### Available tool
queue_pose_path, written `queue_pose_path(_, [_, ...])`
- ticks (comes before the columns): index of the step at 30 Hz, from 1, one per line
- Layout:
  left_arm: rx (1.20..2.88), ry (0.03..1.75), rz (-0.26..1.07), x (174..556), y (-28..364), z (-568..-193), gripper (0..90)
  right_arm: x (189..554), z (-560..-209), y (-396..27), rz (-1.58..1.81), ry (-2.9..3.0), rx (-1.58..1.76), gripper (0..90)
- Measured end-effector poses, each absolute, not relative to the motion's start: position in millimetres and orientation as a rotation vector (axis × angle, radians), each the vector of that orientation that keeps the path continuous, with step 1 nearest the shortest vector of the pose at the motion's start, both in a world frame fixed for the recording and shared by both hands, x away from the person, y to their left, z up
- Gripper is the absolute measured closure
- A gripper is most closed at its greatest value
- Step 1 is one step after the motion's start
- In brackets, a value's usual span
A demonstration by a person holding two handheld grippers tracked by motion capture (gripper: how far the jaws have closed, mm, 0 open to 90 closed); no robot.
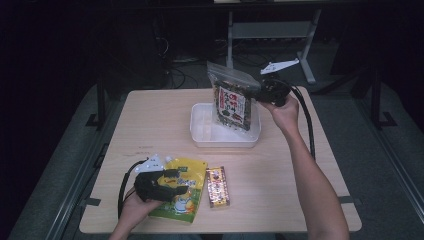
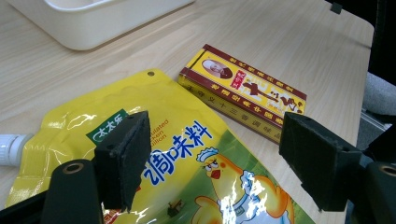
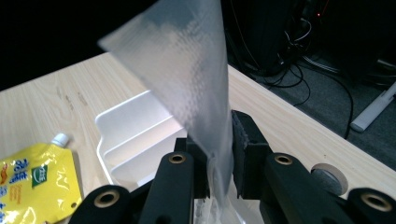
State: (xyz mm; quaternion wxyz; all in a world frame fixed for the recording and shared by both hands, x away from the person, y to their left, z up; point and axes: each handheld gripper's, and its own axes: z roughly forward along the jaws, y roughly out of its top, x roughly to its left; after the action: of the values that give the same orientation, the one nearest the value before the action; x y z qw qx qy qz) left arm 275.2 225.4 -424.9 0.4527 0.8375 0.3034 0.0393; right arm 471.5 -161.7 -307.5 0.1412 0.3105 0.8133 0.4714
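Observation:
My right gripper (image 1: pixel 261 89) is shut on the clear top edge of a snack bag (image 1: pixel 233 101), which hangs over the white tray (image 1: pixel 200 131). In the right gripper view the bag's clear strip (image 3: pixel 196 79) is pinched between the two pads. My left gripper (image 1: pixel 182 184) is open and hovers low over a yellow seasoning pouch (image 1: pixel 184 200) near the table's front edge. The left gripper view shows its pads (image 2: pixel 128 156) spread above the pouch (image 2: pixel 187 154), apart from it. A red and yellow box (image 1: pixel 218 187) lies right beside the pouch.
The light wooden table (image 1: pixel 150 120) has bare room on its left and right sides. The tray has inner dividers (image 3: pixel 135 144). A round hole cover (image 3: pixel 330 177) sits in the table near the far right corner. Cables and a desk frame (image 1: pixel 270 30) stand on the floor beyond.

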Motion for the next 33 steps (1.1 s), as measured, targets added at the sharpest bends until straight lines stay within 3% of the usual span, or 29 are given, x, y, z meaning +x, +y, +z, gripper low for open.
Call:
queue_pose_path(17, [2.067,0.749,0.093,275.2,224.6,-425.6,24.6,475.9,-310.7,-170.2,1.366,2.399,0.856,76.8])
queue_pose_path(29, [2.069,0.746,0.103,273.6,225.7,-424.2,24.5,476.4,-311.3,-176.6,1.399,2.380,0.982,49.8])
queue_pose_path(33, [2.073,0.750,0.104,273.4,225.6,-424.8,24.5,471.6,-311.3,-181.1,1.409,2.365,0.992,47.5])
